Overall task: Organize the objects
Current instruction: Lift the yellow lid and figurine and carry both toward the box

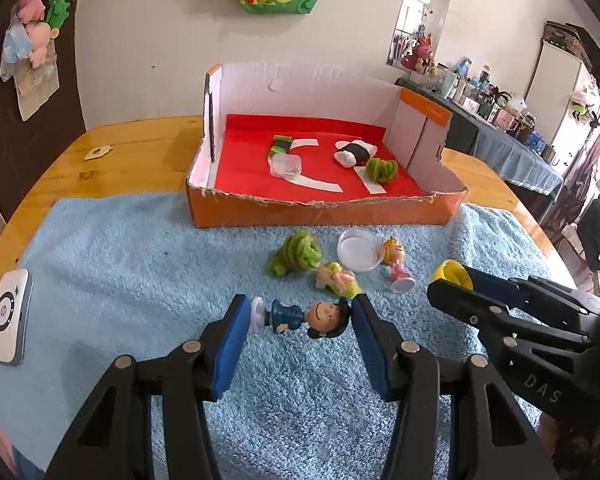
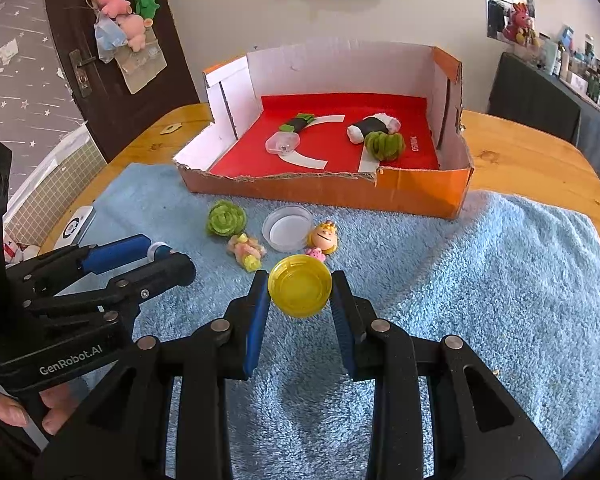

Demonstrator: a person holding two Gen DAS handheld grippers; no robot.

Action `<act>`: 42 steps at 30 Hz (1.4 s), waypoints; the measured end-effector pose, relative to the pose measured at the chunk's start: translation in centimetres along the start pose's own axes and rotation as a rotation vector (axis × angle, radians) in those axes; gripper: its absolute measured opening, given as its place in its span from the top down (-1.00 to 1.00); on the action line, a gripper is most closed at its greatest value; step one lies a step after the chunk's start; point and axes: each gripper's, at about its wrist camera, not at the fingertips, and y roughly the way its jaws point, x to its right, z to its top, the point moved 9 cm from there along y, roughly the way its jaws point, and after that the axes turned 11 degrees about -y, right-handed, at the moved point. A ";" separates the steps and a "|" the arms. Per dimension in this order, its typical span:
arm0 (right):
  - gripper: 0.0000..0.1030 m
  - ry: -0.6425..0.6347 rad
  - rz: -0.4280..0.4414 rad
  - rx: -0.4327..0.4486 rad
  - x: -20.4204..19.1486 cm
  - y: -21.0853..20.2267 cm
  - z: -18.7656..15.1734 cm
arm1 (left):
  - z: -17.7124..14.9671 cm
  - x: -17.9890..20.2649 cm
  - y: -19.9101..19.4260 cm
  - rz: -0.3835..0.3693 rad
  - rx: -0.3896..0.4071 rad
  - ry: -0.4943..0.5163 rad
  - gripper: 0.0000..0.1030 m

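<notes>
The left tongs (image 1: 300, 316) hold a small boy figure (image 1: 300, 316) sideways, 1 pad on its white base and 1 on its dark hair. The figure looks like hard, light plastic, so it is stiff but smooth; a hold across the round head may slip, and the body seems a safer place. The right tongs (image 2: 300, 290) are closed narrowly on a yellow lid (image 2: 300, 290), gripped by its rim; it seems light and rigid. Beyond both tongs, on the blue towel (image 2: 480, 280), lie 2 more toys and a clear dish (image 2: 287, 227), and further ahead stands the orange box (image 2: 332, 190).
</notes>
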 end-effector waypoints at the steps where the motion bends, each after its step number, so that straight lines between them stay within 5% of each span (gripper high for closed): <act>1: 0.43 0.000 0.000 0.001 0.0 0.0 0.1 | 0.1 0.0 0.0 -0.002 0.001 0.000 -0.07; 19: 0.43 0.001 -0.008 0.013 0.9 -0.3 1.5 | 2.0 0.8 0.3 -0.011 0.013 0.009 -0.06; 42: 0.43 -0.014 -0.019 0.040 2.8 0.2 6.3 | 8.4 2.8 1.9 -0.030 0.049 0.038 -0.06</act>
